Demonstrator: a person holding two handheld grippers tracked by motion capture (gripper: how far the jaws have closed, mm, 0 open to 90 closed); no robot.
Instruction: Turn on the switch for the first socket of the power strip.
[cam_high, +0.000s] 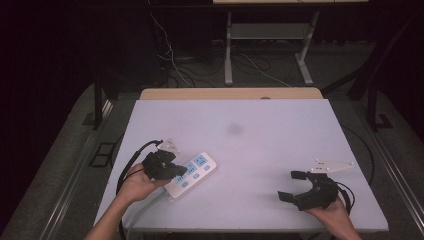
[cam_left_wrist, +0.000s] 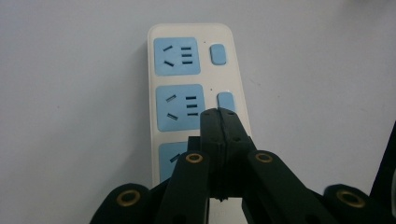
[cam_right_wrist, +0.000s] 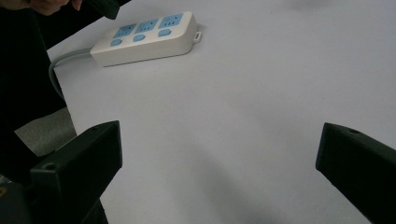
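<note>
A white power strip (cam_high: 199, 170) with three blue sockets and blue switches lies at the table's front left, and its grey cord (cam_high: 142, 207) runs off the near edge. My left gripper (cam_high: 179, 171) hovers over the strip's near half. In the left gripper view the jaws (cam_left_wrist: 218, 113) are shut against each other with nothing between them, their tips over the middle switch (cam_left_wrist: 226, 100) of the strip (cam_left_wrist: 180, 60); whether they touch it I cannot tell. My right gripper (cam_high: 291, 185) rests open at the front right, far from the strip (cam_right_wrist: 144, 35), its jaws (cam_right_wrist: 219, 154) wide apart over bare table.
The white table top (cam_high: 280, 145) has a faint grey smudge (cam_high: 235, 129) near its middle and a wooden strip (cam_high: 230, 93) along the far edge. Behind the table, loose cables (cam_high: 175, 65) and the legs of another desk (cam_high: 228, 55) stand on the floor.
</note>
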